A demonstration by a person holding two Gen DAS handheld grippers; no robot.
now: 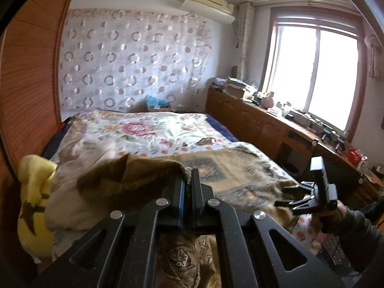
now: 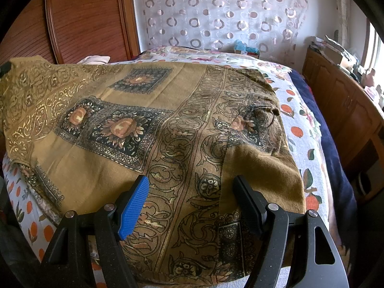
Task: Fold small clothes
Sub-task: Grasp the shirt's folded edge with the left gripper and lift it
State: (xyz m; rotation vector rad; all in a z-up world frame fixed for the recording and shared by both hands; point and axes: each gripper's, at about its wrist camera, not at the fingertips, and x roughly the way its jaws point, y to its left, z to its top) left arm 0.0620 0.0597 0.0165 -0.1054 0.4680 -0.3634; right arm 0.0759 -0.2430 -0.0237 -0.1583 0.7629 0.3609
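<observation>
Left claw [image 1: 189, 180] is clamped on the olive cloth's [image 2: 134, 144] edge, raised for folding; right claw [image 2: 192, 187] is held wide above it.

Olive-brown patterned garment [image 2: 153, 124] spread across floral bed cover — one edge [image 1: 134, 175] lifted, right corner folded over

Bed [image 2: 297, 110] with floral cover, olive patterned cloth [image 2: 148, 124] spread over it, yellow plush [image 1: 36, 192] at edge
</observation>
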